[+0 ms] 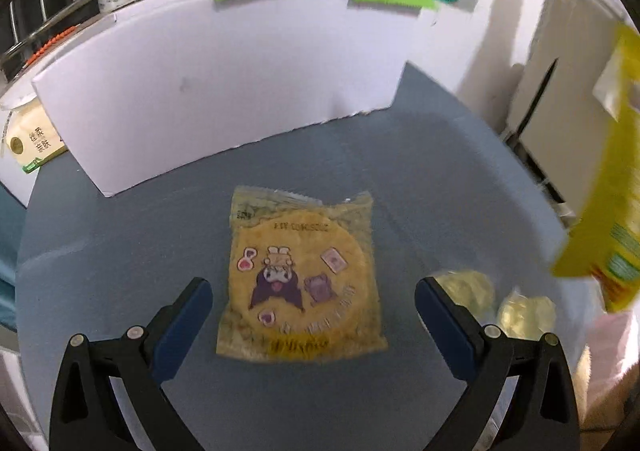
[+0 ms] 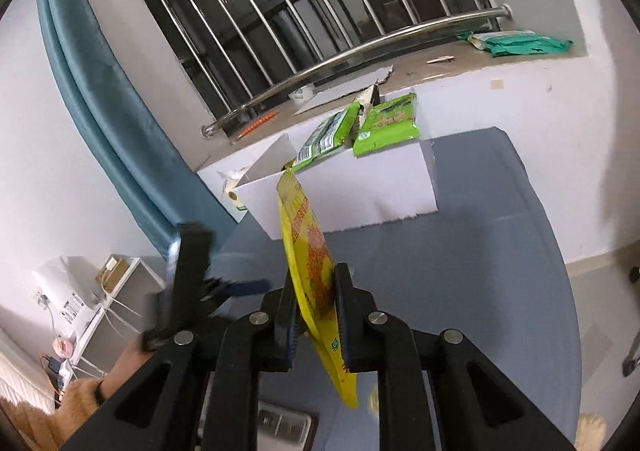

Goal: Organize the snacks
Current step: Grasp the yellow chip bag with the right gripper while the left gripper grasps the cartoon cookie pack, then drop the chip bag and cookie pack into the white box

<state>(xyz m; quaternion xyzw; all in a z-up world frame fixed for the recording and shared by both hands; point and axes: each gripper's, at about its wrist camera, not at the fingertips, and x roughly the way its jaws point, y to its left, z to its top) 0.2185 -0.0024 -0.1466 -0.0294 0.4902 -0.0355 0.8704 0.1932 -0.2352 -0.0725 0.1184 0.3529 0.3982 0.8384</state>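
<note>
Left gripper [image 1: 314, 305] hovers low over the blue-grey counter [image 1: 420, 191], jaws spread wide, nothing between the pads. Directly ahead, lying flat on the counter between the two fingers, is a square yellow snack packet [image 1: 302, 275] with a cartoon character printed on it; neither finger touches it. Two small pale-yellow wrapped candies [image 1: 524, 313] lie on the counter just beside the right-hand finger of this gripper, partly hidden behind it.

Right gripper [image 2: 316, 315] is raised above the counter [image 2: 480, 251], jaws pinching a thin yellow snack bag [image 2: 306, 251] edge-on; the bag stands roughly upright, its top tilting toward the box and its bottom corner hanging below the pads. Same bag shows blurred at the right edge of the left wrist view [image 1: 608, 211].

White cardboard box [image 1: 224, 91] stands at the far end of the counter, open on top, with green snack packets [image 2: 384, 123] sticking out over its rim and leaning on each other. The left gripper also appears blurred in the right wrist view [image 2: 192, 271], left of the held bag.

Behind the box: a windowsill with metal bars [image 2: 320, 11], and another green pack [image 2: 516, 43] lying on the sill. A beige tissue pack [image 1: 34, 143] sits left of the box.
</note>
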